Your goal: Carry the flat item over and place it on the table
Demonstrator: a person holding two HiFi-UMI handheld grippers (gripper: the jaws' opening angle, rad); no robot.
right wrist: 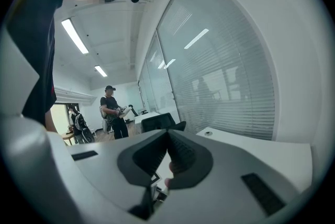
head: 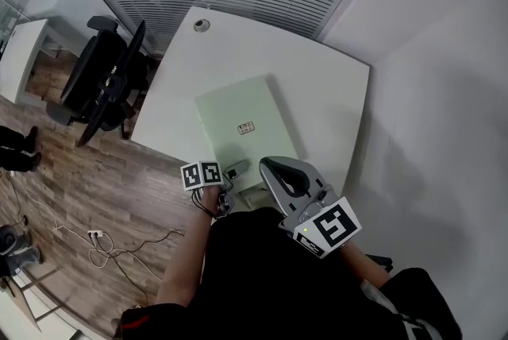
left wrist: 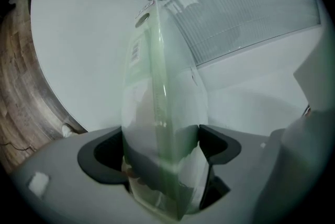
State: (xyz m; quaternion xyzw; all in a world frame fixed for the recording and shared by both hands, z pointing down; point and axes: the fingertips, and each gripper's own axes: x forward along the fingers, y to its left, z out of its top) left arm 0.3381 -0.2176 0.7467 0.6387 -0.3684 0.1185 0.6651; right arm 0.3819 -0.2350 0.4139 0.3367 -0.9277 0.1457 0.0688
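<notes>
Where: the flat item [head: 246,124], a pale green sleeve, lies on the white table [head: 325,68], its near edge at the table's edge by me.
Inside it: something pale shows through (what, I cannot tell).
Left gripper [left wrist: 162,147]: fingers [left wrist: 102,157] wide, with the sleeve's end between them. I judge they are slack, so the table bears it.
Right gripper [right wrist: 167,154]: fingers [right wrist: 191,157] closed together, holding nothing and kept aside, since one side suffices.

Your flat item [head: 244,124], a pale green sleeve bearing a small label [head: 246,128], lies flat on the white tabletop [head: 321,76], its near edge between the parted jaws of your left tongs [head: 234,170].
</notes>
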